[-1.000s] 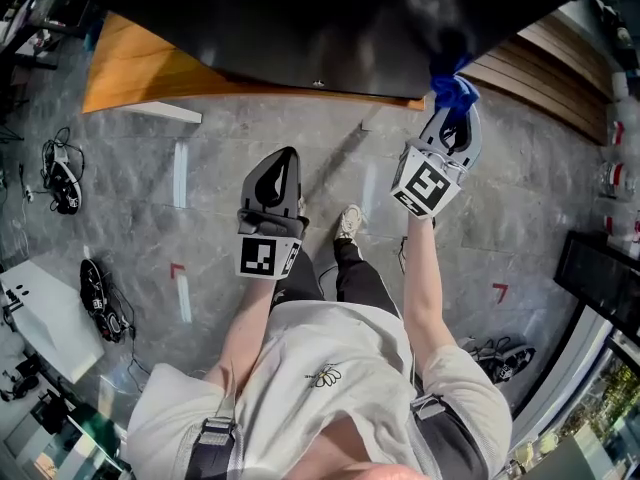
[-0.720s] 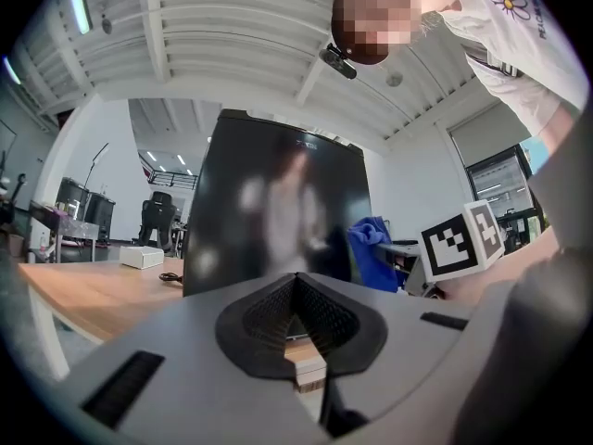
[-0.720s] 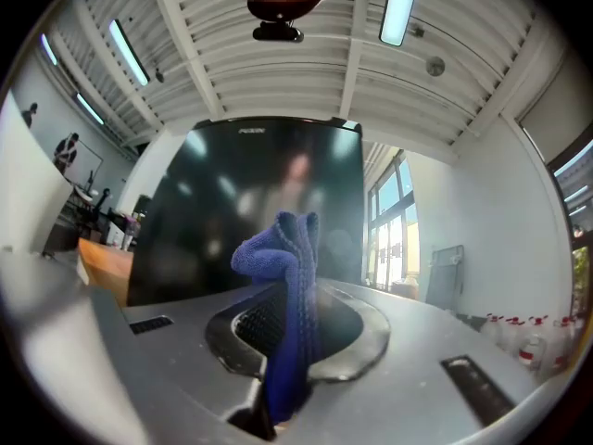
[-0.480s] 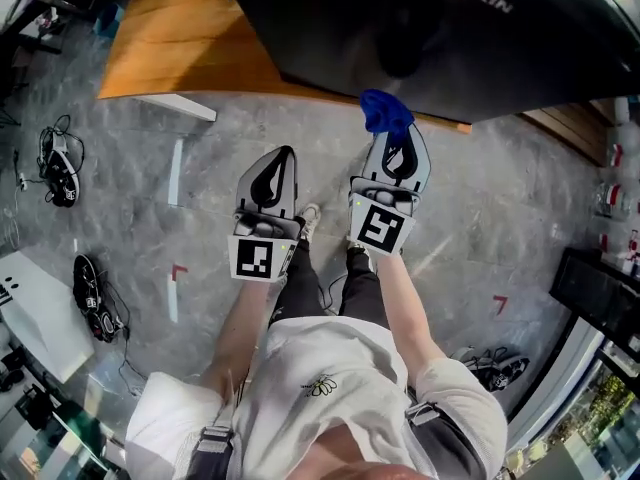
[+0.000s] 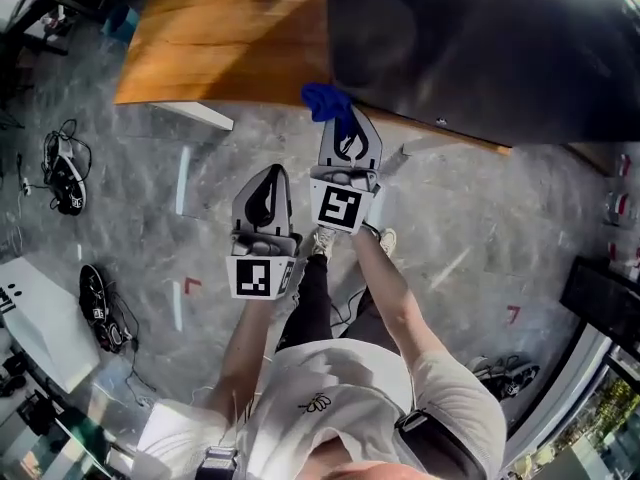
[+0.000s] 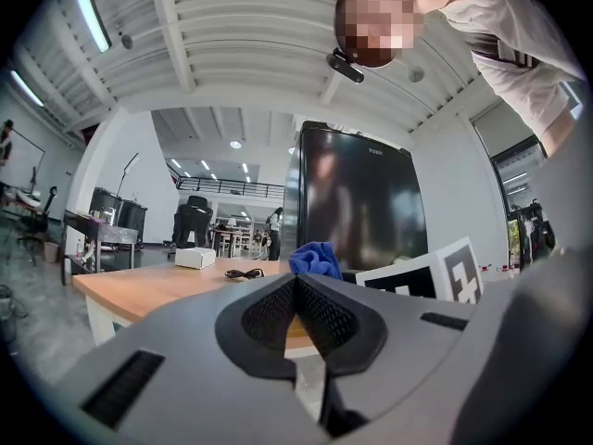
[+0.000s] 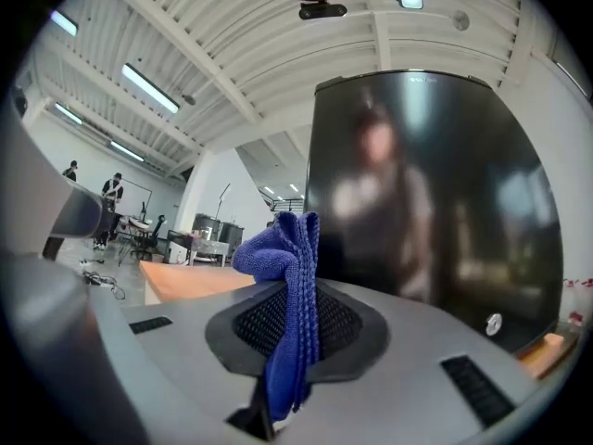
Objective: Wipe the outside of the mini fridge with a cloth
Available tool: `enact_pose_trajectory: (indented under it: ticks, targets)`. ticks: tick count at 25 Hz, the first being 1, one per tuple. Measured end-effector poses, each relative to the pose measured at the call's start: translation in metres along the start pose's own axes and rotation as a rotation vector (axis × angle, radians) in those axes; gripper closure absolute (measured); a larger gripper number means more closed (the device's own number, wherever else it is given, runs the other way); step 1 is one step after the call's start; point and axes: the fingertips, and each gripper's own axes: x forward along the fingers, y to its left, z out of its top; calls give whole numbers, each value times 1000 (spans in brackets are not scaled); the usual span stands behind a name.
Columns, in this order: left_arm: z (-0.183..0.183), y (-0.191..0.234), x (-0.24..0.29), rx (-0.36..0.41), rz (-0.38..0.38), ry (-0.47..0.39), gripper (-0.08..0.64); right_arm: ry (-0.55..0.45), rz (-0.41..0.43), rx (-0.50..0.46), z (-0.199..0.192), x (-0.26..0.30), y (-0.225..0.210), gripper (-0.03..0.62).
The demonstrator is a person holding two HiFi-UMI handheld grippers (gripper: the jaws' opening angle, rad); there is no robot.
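Well, at the far left of the head view a clutter of dark cables [image 5: 62, 180] lies on the grey floor [image 5: 450, 228], well apart from my work. My left gripper [image 5: 270, 183] hangs low over the floor, in front of the wooden counter [image 5: 210, 48]. Its own view shows its jaws pressed together with nothing between them. Past its tips in that view I see a small white box [image 6: 195, 259] and a loose black cord [image 6: 244, 273] on the counter top, off to the left of the fridge.

Just to the right, my right gripper [image 5: 347, 133] reaches further forward, up to the counter's front edge. Its jaws are clamped on a blue cloth [image 5: 325, 100], which runs down between them and bunches up above the tips. The cloth sits at the near left corner of the mini fridge [image 5: 480, 48], a black box standing on the right part of the counter.

In the right gripper view the cloth stands just in front of the fridge's glossy black front, near its left edge. Whether it touches, I can't tell.
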Motion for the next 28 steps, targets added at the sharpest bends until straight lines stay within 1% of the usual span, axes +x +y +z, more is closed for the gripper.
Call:
enact_pose_trajectory:
  ticks: [2,5,7,10,14,19,22,28]
  targets:
    - [-4,8,-4,-1,8,9,555,33,-18,21,-10,8,5,531]
    - [-8,15,-10,-3,16,20,555,85,-67,61,-18,14,-1,531]
    - [-9,17,-13,-5,23,27,555,89,-84,65,-18,17,-6,531]
    - [-10,16,-14,-9,25,34,555,90,-96,40,-17,17,-11,531]
    - [-8,7,-11,-11,19,32,555,92,-118,46,-13,9,-25,531]
    - [-3,-17,2,-12,0,26,555,65,-153,66,-6,-7,-61,531]
    - [0,-37,12,-10,-24,20,555,84,-169,63,-7,-20,-85,531]
    - [0,-85,29,-20,-70,12,555,16,-229,79,2,-44,-142,531]
